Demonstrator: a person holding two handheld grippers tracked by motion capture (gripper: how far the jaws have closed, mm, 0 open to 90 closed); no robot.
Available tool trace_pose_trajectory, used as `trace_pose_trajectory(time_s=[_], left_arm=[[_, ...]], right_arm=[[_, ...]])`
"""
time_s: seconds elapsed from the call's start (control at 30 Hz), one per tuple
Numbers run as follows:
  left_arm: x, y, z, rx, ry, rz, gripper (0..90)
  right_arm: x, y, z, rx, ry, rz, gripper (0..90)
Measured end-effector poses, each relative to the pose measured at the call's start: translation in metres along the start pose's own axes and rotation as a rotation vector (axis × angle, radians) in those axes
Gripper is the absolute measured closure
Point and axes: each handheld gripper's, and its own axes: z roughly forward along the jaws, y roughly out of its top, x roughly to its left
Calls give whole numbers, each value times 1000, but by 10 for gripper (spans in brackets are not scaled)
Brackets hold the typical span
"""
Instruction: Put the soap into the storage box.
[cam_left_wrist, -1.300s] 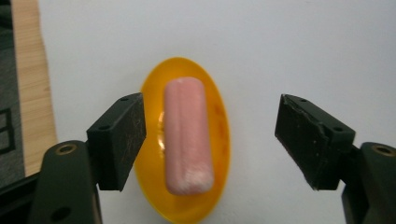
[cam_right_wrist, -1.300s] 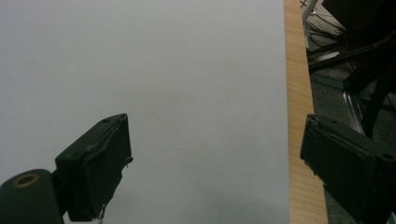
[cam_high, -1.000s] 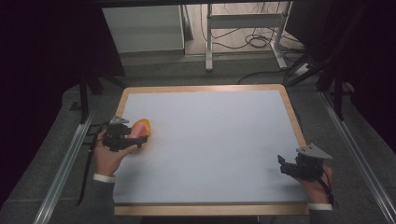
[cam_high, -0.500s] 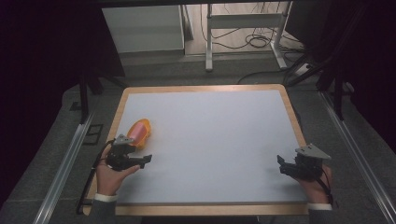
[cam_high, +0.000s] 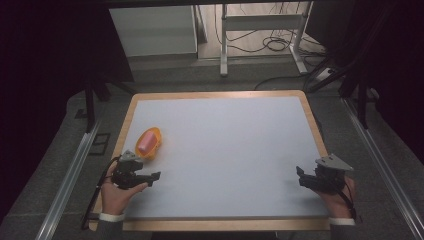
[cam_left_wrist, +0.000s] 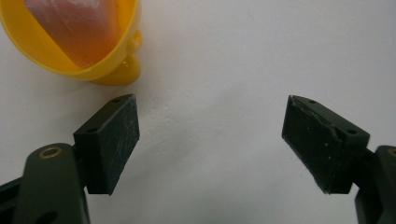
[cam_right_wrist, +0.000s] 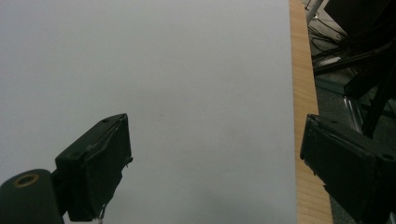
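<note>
A yellow-orange cup (cam_high: 150, 141) lies on its side at the left of the white table (cam_high: 235, 145), with a pink piece (cam_high: 145, 144) inside it. My left gripper (cam_high: 156, 176) rests just nearer the person than the cup and apart from it. Its jaws have just been opening and hold nothing. In the left gripper view the cup (cam_left_wrist: 119, 56) and the pink piece (cam_left_wrist: 79, 32) sit beyond the left pad, with the gripper (cam_left_wrist: 212, 121) over bare table. My right gripper (cam_high: 300, 179) stands open near the table's right edge, with nothing in the right gripper (cam_right_wrist: 215, 140).
A wooden rim (cam_right_wrist: 303, 93) frames the white surface. Metal rails (cam_high: 70, 175) run along both sides below the table. Behind it stand a white cabinet (cam_high: 152, 30), a desk frame (cam_high: 260, 25) and floor cables (cam_high: 272, 45).
My left gripper has drawn back from the cup toward the near edge and lower, leaving the cup lying on the table. My right gripper has not moved.
</note>
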Motion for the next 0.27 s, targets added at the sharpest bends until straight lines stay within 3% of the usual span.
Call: trace_pose_trajectory(time_s=[0.17,0.27], left_arm=[[3,0,-5,-63,17,-27,208],[3,0,-6,-68,16,-28,209]], right_arm=[[2,-1,2,1,-4,-6,86],[5,2,1,-14,0,-13,86]])
